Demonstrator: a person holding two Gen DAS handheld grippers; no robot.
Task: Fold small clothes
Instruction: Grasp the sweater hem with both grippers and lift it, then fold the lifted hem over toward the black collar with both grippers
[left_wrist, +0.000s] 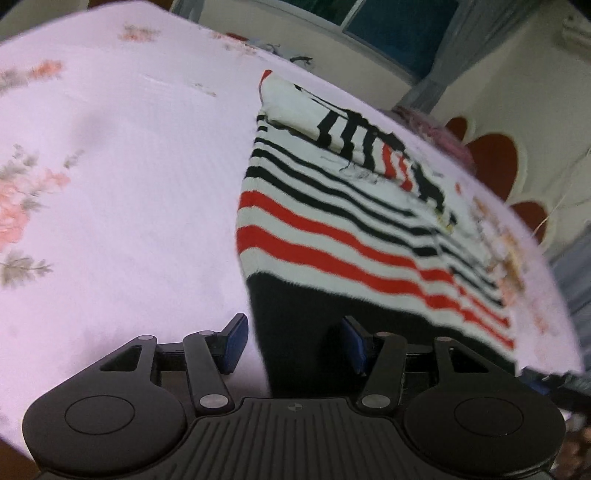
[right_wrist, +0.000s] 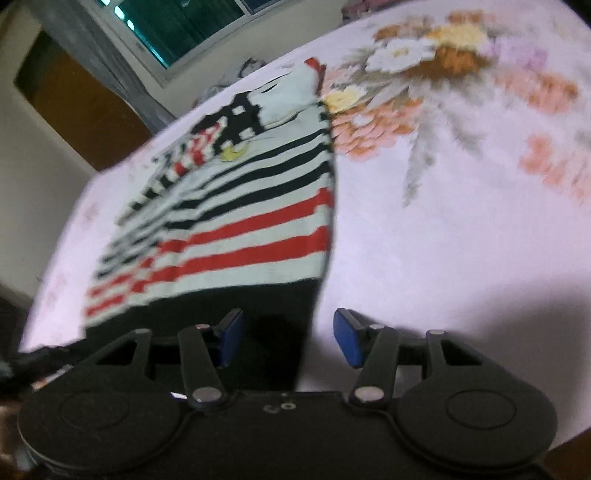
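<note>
A small knitted sweater (left_wrist: 332, 236) with red, black and white stripes lies flat on the bed, its black hem (left_wrist: 295, 314) nearest me. A sleeve (left_wrist: 351, 136) is folded across its upper part. My left gripper (left_wrist: 295, 343) is open at the hem's left corner, with the black fabric lying between its blue pads (left_wrist: 234, 343) and a gap on the left side. In the right wrist view the same sweater (right_wrist: 240, 229) stretches away. My right gripper (right_wrist: 290, 341) is open over the hem's right corner (right_wrist: 273, 314), and its right pad (right_wrist: 349, 343) stands clear of the cloth.
The sweater rests on a pale pink bedsheet (left_wrist: 129, 184) with flower prints (right_wrist: 424, 66). A cream headboard with red shapes (left_wrist: 495, 155) and a window (left_wrist: 399, 26) stand behind the bed. A brown door (right_wrist: 74, 110) shows beyond the bed's far edge.
</note>
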